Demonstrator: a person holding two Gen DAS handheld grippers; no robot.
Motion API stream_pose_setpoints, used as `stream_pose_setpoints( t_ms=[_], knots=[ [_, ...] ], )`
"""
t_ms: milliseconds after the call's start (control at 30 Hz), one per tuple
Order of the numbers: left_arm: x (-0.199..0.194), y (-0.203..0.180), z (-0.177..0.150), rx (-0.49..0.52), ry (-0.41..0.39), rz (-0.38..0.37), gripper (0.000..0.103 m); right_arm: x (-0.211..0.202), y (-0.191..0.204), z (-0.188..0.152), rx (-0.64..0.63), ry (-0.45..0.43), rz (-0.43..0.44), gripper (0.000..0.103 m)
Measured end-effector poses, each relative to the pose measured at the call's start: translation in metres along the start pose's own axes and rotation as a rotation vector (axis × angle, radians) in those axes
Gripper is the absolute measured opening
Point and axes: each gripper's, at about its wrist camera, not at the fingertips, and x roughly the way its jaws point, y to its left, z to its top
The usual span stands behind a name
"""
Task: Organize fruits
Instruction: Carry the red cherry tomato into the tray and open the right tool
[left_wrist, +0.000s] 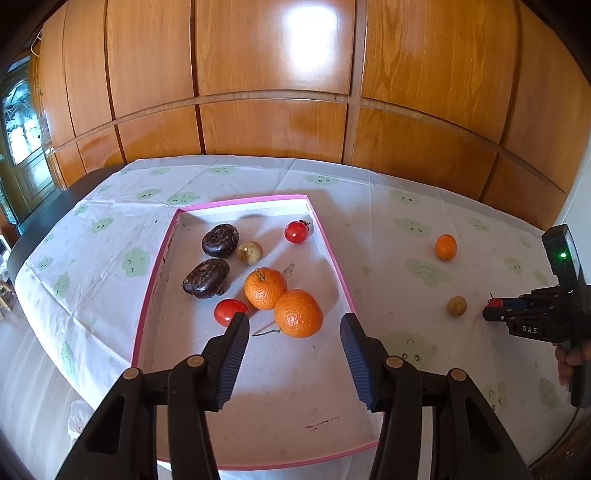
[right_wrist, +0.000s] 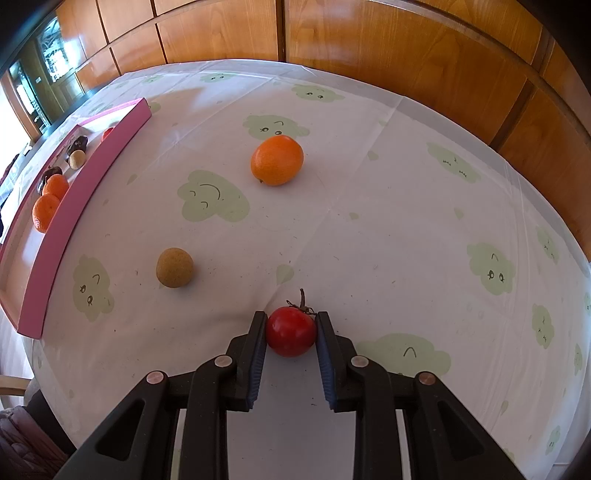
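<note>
Fruits are mostly gathered already: the shallow pink-rimmed white tray (left_wrist: 334, 254) holds two rough orange mandarins (left_wrist: 282, 301), two red tomatoes (left_wrist: 296, 232), two dark brown wrinkled fruits (left_wrist: 213, 261) and a small tan round one (left_wrist: 250, 252). Three pieces lie outside it on the cloud-printed tablecloth (right_wrist: 369, 221): a smooth orange fruit (right_wrist: 277, 160), a tan round ball-like fruit (right_wrist: 174, 267), and a small red stemmed tomato (right_wrist: 291, 331), which the right gripper (right_wrist: 291, 325) is clamped on. The left gripper (left_wrist: 294, 325) hangs empty over the tray, its jaws apart. I judge about two thirds done.

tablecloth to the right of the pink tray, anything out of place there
Yes: an orange fruit and a small tan fruit lie loose on the tablecloth, outside the pink tray. The right tongs grip a red tomato.
</note>
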Motion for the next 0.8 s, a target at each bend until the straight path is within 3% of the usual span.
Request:
stream_pose_setpoints(
  t_ms=[467, 700, 800],
  knots=[
    [-0.002, 0.016, -0.005, -0.024, -0.003, 0.008, 0.052, -0.001, 0.0, -0.002, 0.011, -0.011, 0.002, 0.026],
    [-0.003, 0.03, -0.009, -0.039, -0.009, 0.022, 0.052, -0.004, 0.008, 0.005, 0.019, 0.016, -0.054, 0.026],
    [-0.002, 0.039, -0.013, -0.053, -0.006, 0.031, 0.052, -0.012, 0.016, 0.01, 0.047, -0.009, -0.021, 0.026]
  ],
)
